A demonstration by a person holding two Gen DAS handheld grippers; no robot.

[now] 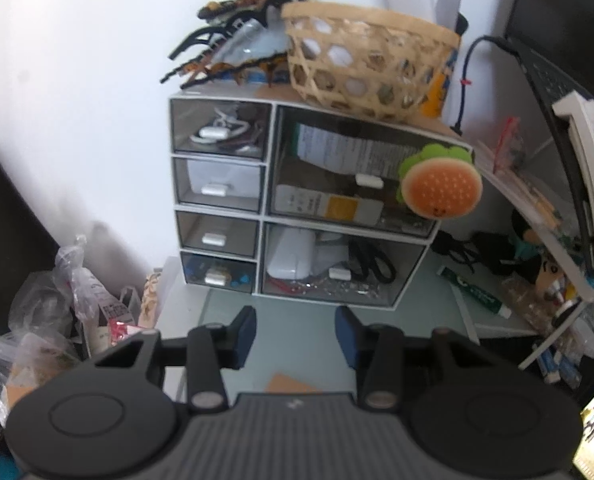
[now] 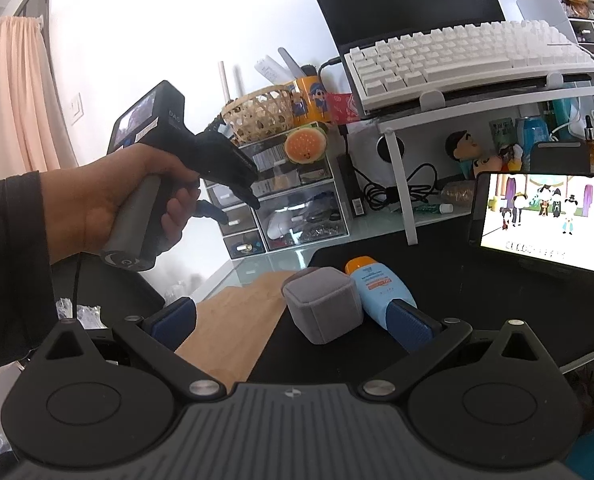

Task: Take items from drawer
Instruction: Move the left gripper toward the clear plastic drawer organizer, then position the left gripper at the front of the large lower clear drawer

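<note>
A white drawer unit (image 1: 265, 200) with clear fronts stands against the wall, every drawer shut. Its small left drawers hold cables and small parts; the large lower right drawer (image 1: 337, 268) holds a white device and scissors. My left gripper (image 1: 296, 332) is open and empty, low in front of the bottom drawers and apart from them. From the right wrist, a hand holds that left gripper (image 2: 241, 210) level with the unit (image 2: 293, 200). My right gripper (image 2: 293, 320) is open over the desk. Between its spread fingers lie a grey velvet box (image 2: 321, 304) and a blue bottle (image 2: 371, 284) with an orange cap.
A woven basket (image 1: 369, 60) and hair clips (image 1: 225, 48) sit on top of the unit, with a burger plush (image 1: 441, 188) at its right corner. Plastic bags (image 1: 57, 300) crowd the left. A keyboard (image 2: 457, 56) on a white stand, a lit phone (image 2: 545, 216) and a wooden board (image 2: 233, 320) lie to the right.
</note>
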